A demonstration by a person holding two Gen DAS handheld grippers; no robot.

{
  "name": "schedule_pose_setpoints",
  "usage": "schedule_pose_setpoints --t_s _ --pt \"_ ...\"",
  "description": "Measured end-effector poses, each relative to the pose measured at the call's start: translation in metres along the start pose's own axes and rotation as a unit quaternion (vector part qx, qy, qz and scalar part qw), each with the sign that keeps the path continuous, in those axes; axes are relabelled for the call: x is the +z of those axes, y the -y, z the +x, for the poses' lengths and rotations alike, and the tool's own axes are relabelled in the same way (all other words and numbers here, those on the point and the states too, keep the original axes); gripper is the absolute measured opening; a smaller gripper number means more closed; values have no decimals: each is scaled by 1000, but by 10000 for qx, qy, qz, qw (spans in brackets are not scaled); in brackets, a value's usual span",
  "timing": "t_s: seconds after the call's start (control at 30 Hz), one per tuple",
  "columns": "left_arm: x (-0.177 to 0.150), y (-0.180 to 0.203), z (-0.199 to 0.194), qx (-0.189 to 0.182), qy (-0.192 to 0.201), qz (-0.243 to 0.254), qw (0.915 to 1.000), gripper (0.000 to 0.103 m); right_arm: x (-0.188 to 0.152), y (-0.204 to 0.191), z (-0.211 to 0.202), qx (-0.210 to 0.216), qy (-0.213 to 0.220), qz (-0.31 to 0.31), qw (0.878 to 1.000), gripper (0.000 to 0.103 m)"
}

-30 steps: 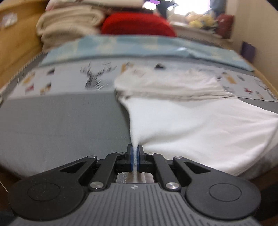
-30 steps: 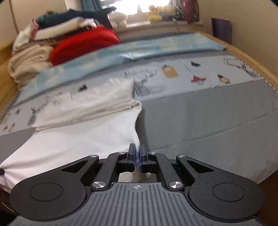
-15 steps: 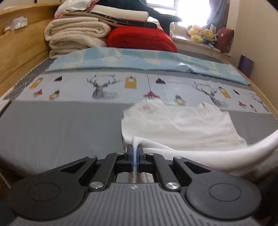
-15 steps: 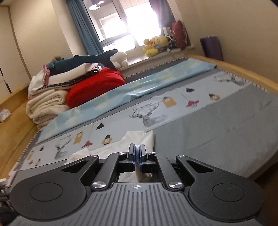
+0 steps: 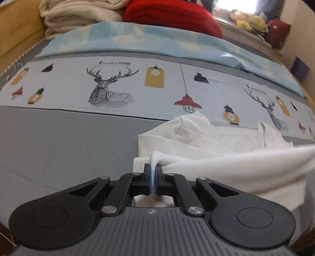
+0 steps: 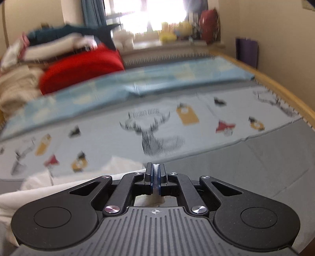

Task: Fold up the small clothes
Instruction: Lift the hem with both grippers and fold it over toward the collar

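Left wrist view: the left gripper (image 5: pixel 152 173) has its jaws clamped on a pinched edge of a white garment (image 5: pixel 226 163), which lies on the grey part of the bed (image 5: pixel 59 147), just short of the band printed with deer and lamps. The gripped edge runs off to the right as a thick raised band, above the flatter layers of the same garment beyond it. Folded cream blankets (image 5: pixel 78 15) and a red blanket (image 5: pixel 171 15) sit at the far end.

Right wrist view: blurred. The right gripper (image 6: pixel 155 178) also has its jaws closed on white cloth, a sliver of it showing between the blue pads (image 6: pixel 160 177); the rest of the garment trails off to the lower left.

The risk, judged from here: each grip holds only a thin edge, so a tug between the two hands could pull the cloth free. Uneven travel of the two hands would lay the fold crooked or bunch the layers underneath.
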State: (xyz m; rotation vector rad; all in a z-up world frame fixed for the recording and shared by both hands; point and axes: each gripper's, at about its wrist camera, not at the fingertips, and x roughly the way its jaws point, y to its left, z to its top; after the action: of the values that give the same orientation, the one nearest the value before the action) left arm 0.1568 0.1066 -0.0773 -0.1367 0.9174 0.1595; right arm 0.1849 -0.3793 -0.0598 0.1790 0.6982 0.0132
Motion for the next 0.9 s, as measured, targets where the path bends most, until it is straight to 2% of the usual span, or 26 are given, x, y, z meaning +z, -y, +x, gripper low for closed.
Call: schedule_pose_setpoints --t_s 0.1,0.2,0.27,0.4,0.5,0.9 --pt "6 5 12 128 37 187 9997 3 0 -10 18 -105 -147 17 9998 3" --pt "6 2 26 112 -206 43 9997 4 -3 -17 32 -217 -202 -16 9996 3" --pt "7 1 29 128 -231 -3 9997 4 -5 -17 42 -286 -291 55 9992 3" --pt "6 5 31 160 -277 44 9995 4 -17 -21 54 -434 -325 -305 9981 4" --pt "5 7 30 174 -293 33 9994 4 -24 -20 57 -445 -319 -484 9973 4" --pt "1 13 31 250 -336 80 9991 4 -28 -13 45 -334 -161 -435 9984 4"
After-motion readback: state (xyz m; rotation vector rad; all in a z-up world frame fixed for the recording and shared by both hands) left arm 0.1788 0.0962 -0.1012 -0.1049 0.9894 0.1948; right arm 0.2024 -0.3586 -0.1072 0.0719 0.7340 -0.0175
